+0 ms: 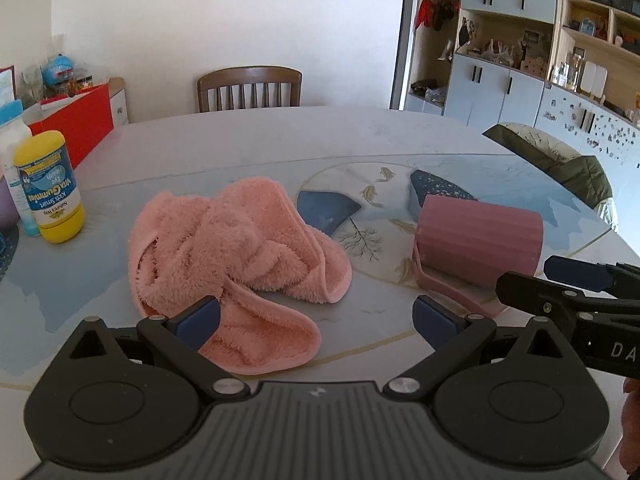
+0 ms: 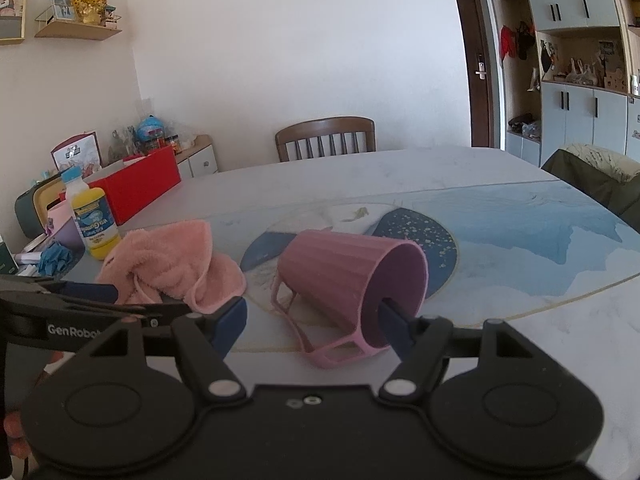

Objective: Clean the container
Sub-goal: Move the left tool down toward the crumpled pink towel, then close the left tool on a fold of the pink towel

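A pink ribbed cup (image 2: pixel 340 280) lies on its side on the table, handle (image 2: pixel 316 340) down, its mouth turned to the right wrist camera. My right gripper (image 2: pixel 312 320) is open and straddles the cup: one blue pad sits inside the mouth, the other left of the handle. The same pink cup (image 1: pixel 480 240) shows at the right of the left wrist view. A crumpled pink towel (image 1: pixel 232 256) lies at mid table, also pink towel (image 2: pixel 172 264). My left gripper (image 1: pixel 316 320) is open above the towel's near edge, with its left pad over the fabric.
A yellow vitamin bottle (image 1: pixel 52 188) and a white bottle (image 1: pixel 12 140) stand at the table's left. A red box (image 2: pixel 136 184) lies behind them. A wooden chair (image 1: pixel 250 88) stands at the far side. A padded chair (image 1: pixel 560 160) sits at the right edge.
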`<action>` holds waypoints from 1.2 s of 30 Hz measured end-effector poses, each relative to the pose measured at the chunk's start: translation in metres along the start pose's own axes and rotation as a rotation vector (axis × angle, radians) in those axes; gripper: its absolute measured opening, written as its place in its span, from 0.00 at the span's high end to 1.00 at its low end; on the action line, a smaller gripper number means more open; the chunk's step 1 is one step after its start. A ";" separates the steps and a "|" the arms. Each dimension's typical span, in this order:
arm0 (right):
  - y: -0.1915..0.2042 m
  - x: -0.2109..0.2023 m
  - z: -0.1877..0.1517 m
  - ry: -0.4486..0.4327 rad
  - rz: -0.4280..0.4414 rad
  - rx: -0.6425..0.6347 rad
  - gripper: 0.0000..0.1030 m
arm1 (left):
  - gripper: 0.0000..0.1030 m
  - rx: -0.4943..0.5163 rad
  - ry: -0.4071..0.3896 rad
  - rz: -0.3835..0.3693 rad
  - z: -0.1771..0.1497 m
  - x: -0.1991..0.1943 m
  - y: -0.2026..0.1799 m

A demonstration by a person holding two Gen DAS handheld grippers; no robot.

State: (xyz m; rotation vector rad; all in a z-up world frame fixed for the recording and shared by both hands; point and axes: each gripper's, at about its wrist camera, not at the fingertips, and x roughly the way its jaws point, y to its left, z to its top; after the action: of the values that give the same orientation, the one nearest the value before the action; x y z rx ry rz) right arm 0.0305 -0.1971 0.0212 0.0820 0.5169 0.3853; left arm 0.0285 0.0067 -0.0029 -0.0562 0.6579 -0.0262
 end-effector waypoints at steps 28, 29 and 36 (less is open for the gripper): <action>-0.022 0.018 0.014 0.021 -0.041 -0.029 0.30 | 0.00 0.097 -0.003 0.067 0.046 0.048 0.044; -0.022 0.019 0.014 0.025 -0.041 -0.029 0.30 | 0.00 0.113 0.001 0.073 0.047 0.051 0.043; -0.023 0.024 0.019 0.036 -0.038 -0.052 0.30 | 0.00 0.108 0.006 0.141 0.067 0.062 0.062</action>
State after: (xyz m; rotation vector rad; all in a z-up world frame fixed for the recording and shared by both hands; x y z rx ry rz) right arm 0.0673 -0.2085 0.0226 0.0149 0.5425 0.3630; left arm 0.1193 0.0694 0.0085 0.0941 0.6645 0.0744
